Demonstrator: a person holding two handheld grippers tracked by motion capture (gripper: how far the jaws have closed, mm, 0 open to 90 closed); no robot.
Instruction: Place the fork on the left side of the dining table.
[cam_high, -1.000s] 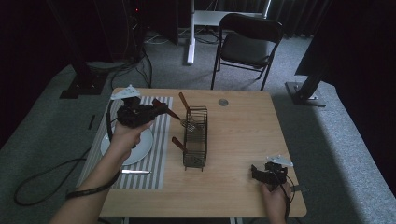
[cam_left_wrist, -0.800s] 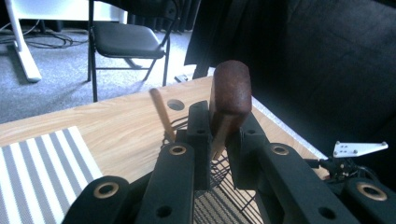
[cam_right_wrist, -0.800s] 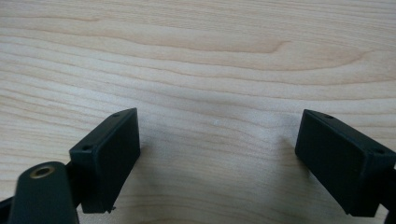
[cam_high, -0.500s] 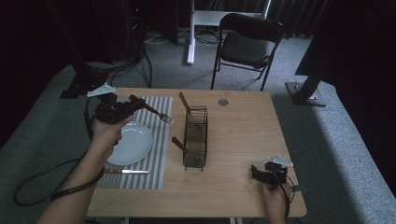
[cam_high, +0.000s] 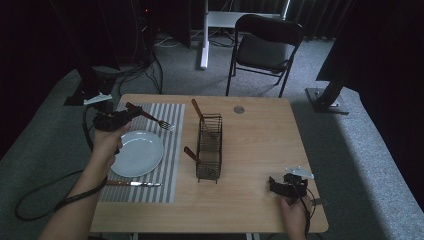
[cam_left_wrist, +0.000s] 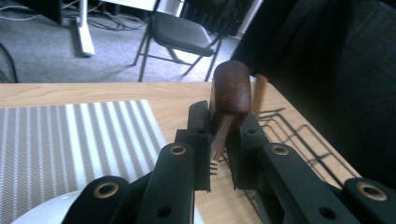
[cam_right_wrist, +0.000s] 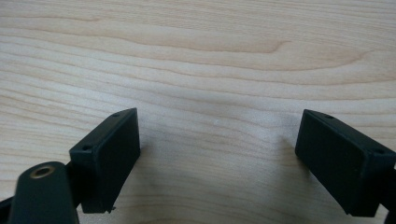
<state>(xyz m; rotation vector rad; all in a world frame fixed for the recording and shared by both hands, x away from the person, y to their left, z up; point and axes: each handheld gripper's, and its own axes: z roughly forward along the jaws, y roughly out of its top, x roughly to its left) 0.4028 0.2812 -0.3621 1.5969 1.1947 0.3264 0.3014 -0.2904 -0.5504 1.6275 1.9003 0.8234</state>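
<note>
My left gripper (cam_high: 125, 115) hovers over the far left corner of the striped placemat (cam_high: 172, 150), just beyond the white plate (cam_high: 137, 152). It is shut on a fork (cam_high: 152, 119) with a brown wooden handle, tines pointing right toward the wire basket (cam_high: 209, 147). In the left gripper view the jaws of this gripper (cam_left_wrist: 219, 135) clamp the fork (cam_left_wrist: 229, 91) by its neck, with the handle rising above them. My right gripper (cam_high: 277, 185) rests near the table's front right corner. Its jaws (cam_right_wrist: 219, 158) stand wide open over bare wood, with nothing between them.
A knife (cam_high: 132, 184) lies on the placemat in front of the plate. Two wooden-handled utensils (cam_high: 196, 107) (cam_high: 190, 153) sit in the basket. A small round disc (cam_high: 239, 109) sits on the table's far edge. A black chair (cam_high: 267, 47) stands beyond the table.
My left gripper has carried the fork leftward and lower, from beside the basket to the mat's far left corner by the plate. The right gripper has stayed in place.
</note>
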